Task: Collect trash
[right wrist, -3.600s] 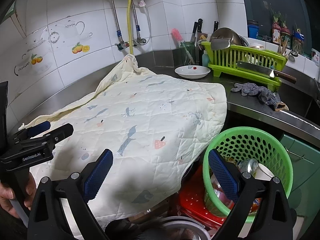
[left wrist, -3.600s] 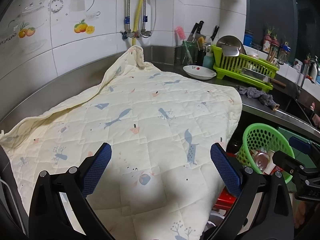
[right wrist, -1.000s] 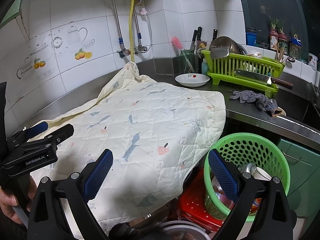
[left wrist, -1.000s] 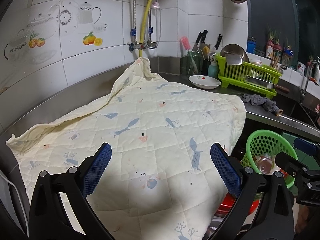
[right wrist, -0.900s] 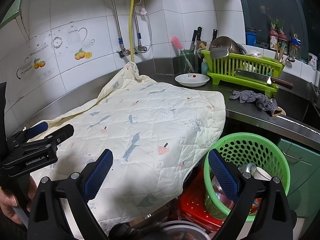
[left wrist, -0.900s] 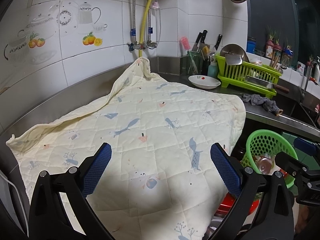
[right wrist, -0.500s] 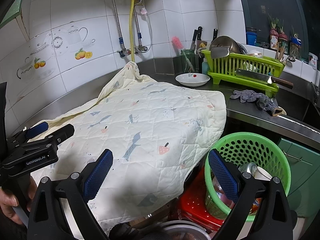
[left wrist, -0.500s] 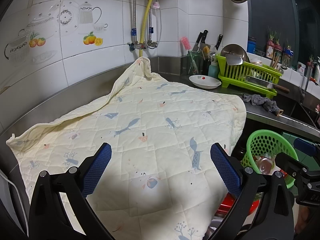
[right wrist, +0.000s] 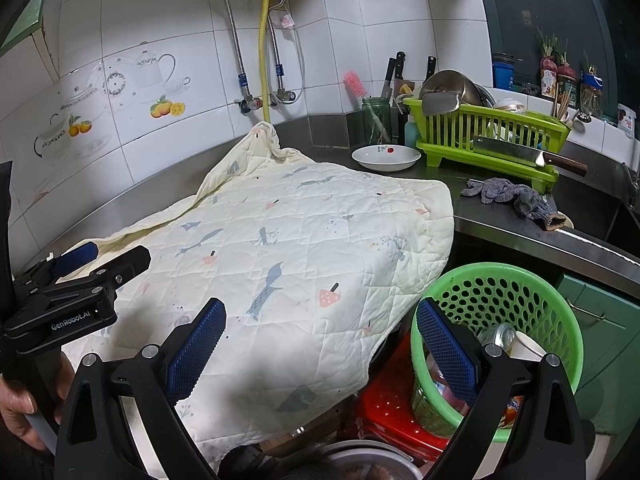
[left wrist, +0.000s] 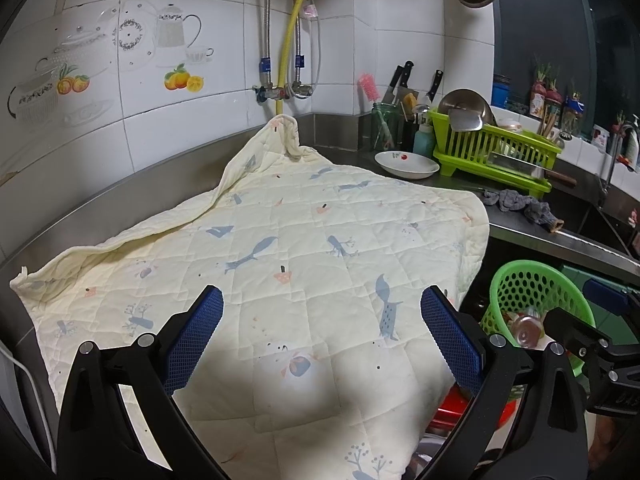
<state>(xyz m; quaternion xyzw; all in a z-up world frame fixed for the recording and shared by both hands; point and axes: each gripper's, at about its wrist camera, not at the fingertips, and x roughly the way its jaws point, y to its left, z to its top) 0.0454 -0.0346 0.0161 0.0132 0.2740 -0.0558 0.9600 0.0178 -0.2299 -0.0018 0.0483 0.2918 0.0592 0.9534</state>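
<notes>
Quilted matt cloth point(left wrist: 304, 248); perforated plastic basket point(right wrist: 520, 292); glossy tiles point(left wrist: 200, 128).

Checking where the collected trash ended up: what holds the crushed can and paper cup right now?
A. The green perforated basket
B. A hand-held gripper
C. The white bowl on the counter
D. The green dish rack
A: the crushed can and paper cup lie inside the green perforated basket, below the counter edge.

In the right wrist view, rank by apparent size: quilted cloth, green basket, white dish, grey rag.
1. quilted cloth, by far.
2. green basket, though it sits nearer the camera.
3. grey rag and white dish look alike; not ranked.
</notes>
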